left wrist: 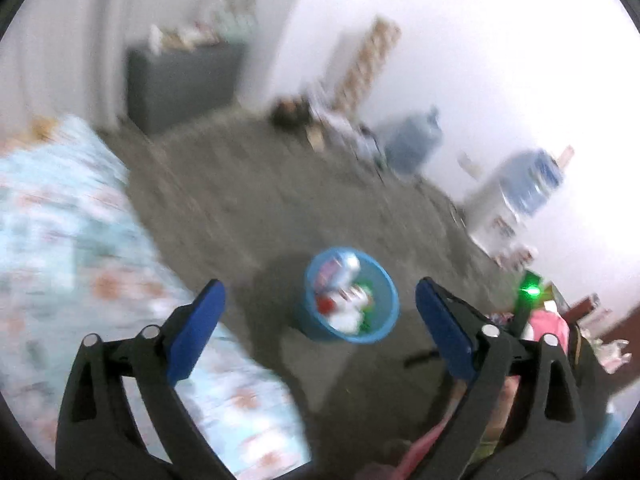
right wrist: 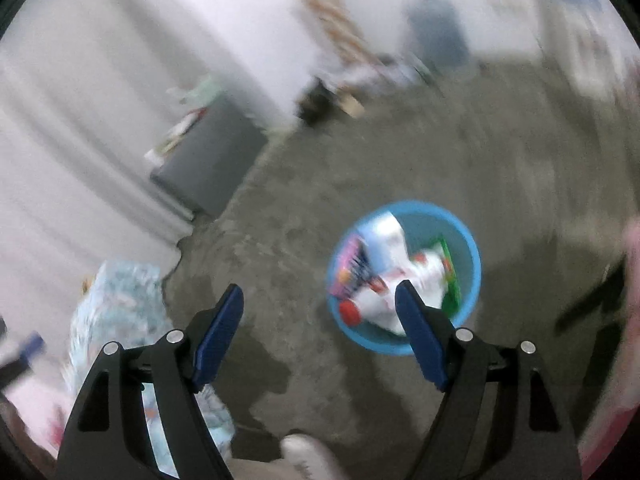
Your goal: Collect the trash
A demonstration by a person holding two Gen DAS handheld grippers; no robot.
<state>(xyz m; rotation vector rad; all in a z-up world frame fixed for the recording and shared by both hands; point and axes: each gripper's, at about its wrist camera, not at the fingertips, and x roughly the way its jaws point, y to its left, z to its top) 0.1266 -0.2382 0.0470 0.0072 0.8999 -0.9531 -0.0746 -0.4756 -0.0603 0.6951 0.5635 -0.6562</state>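
Both grippers fill the lower edge of their own views, and both frames are motion-blurred. Left gripper (left wrist: 320,300): blue fingers (left wrist: 196,332) spread wide, with nothing between them. Right gripper (right wrist: 318,306): blue fingers (right wrist: 218,334) also stand well apart and carry nothing. Blue bin (left wrist: 386,300) stands on the grey concrete floor (left wrist: 248,184), just below frame centre in the left wrist view and right of centre in the right wrist view, where the right finger overlaps its near rim. Trash (right wrist: 394,276) lies inside the bin: white wrappers, a red cap, a green packet and a pink-purple packet. Patterned light-blue fabric (left wrist: 60,220) occupies the left side of the left view. A dark grey cabinet (left wrist: 180,80) stands against the white wall at upper left. Two blue water jugs (left wrist: 412,144) sit along the wall at right. A pale shoe tip (right wrist: 308,460) shows at the bottom edge of the right view.
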